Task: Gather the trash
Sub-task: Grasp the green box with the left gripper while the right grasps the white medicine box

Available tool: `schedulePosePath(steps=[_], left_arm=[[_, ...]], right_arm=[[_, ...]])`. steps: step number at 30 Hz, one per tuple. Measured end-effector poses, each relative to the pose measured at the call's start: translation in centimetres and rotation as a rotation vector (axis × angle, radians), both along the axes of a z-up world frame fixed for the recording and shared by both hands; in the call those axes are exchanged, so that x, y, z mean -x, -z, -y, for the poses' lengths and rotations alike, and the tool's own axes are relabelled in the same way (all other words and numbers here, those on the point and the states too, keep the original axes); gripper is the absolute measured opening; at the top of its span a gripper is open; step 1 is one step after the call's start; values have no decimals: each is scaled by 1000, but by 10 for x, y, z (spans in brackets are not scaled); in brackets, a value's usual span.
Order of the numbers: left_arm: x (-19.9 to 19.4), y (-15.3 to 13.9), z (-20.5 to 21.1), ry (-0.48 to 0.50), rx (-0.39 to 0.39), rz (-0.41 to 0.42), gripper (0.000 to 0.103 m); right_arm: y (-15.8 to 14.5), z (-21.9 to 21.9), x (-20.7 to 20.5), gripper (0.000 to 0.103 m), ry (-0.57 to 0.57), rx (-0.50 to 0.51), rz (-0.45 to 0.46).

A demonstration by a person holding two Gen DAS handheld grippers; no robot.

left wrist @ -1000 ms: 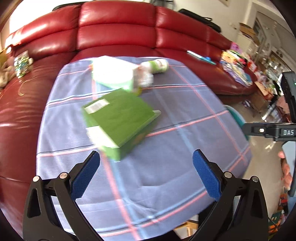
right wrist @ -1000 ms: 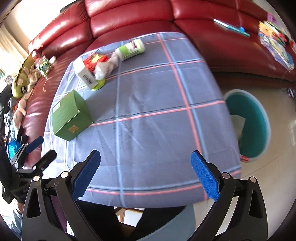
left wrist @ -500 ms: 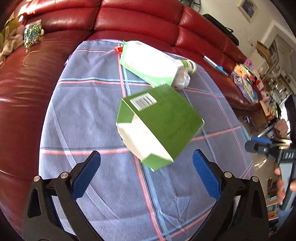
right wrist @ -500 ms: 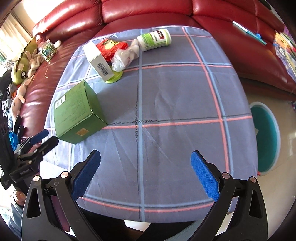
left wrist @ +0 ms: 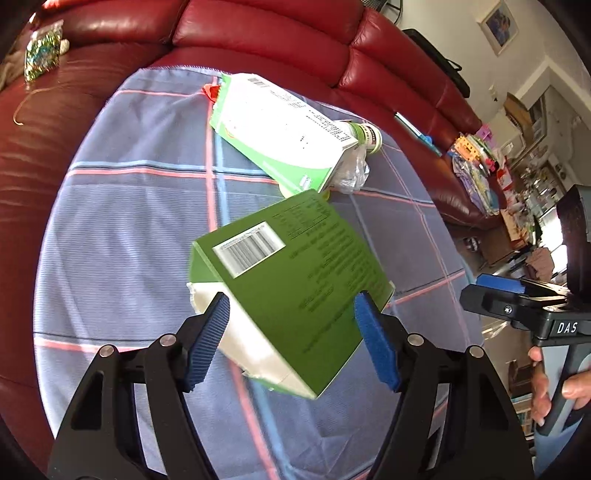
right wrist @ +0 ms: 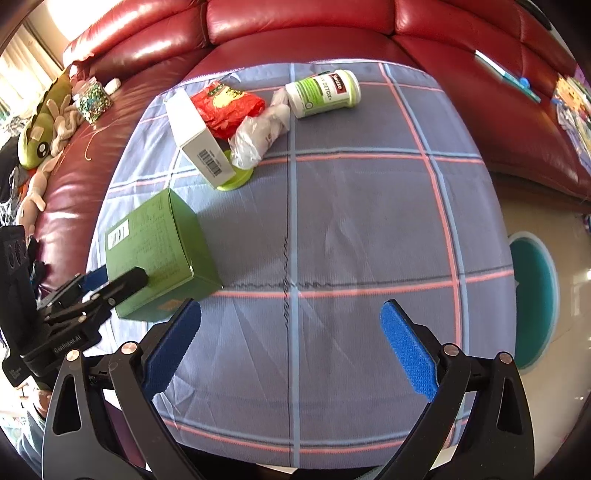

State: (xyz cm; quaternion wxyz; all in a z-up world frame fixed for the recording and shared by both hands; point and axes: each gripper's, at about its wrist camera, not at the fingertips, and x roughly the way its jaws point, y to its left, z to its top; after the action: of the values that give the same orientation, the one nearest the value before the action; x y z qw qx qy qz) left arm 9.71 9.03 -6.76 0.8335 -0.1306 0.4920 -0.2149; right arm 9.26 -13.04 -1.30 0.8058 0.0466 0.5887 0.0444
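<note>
A green box lies on the blue checked tablecloth. My left gripper has its jaws closed in on the box's two sides, gripping it; the right wrist view shows the box on the cloth with that gripper on it. Behind it lie a white and green carton, a crumpled plastic bag, a red wrapper and a green-labelled bottle. My right gripper is open and empty above the cloth's near edge.
A red leather sofa wraps behind the table. A teal bin stands on the floor at the right. Plush toys and a jar lie on the sofa's left. A green lid lies under the carton.
My left gripper has moved in on the green box and its jaws have closed from wide open onto the box's sides. The right gripper has drifted a little, staying open.
</note>
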Motion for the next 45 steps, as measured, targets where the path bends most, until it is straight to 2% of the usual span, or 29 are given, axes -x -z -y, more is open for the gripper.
schedulePosePath(steps=[3,4,6,11,12,20,27,32,36,42,44,45], left_arm=[[-4,1,4,0,21,2,65],[-3,1,5,4,41,6,57],[-2,-3,6,6,52,18,50],[1,-17,3,25,91,78,19],[2,-21,1,17,91,99,15],[8,-42,-24,-75,36,196,2],[3,-28,-54,-95,28,154,3],[3,-21,-56,-78,-12,140,13],[-5,-13,-61,-90,-19,118,23],[-19,-12,-62,-98,-16,115,23],[-23,-12,-63,-107,-15,112,23],[-25,-11,-63,-109,-13,109,23]], right_arm=[[2,-1,-5,98,-2,6,-9],[3,-1,-7,98,-2,6,-13],[4,-1,-10,98,-1,10,-17],[4,-5,-17,98,-4,17,-17],[4,-6,-19,98,-6,18,-17],[-5,-30,-37,98,-48,21,5],[-16,-67,-81,97,-144,55,49],[-16,-94,-116,87,-227,90,53],[-3,-112,-140,76,-273,115,33],[23,-120,-162,66,-286,126,1],[29,-120,-167,61,-285,124,-6],[31,-120,-168,55,-285,123,-7]])
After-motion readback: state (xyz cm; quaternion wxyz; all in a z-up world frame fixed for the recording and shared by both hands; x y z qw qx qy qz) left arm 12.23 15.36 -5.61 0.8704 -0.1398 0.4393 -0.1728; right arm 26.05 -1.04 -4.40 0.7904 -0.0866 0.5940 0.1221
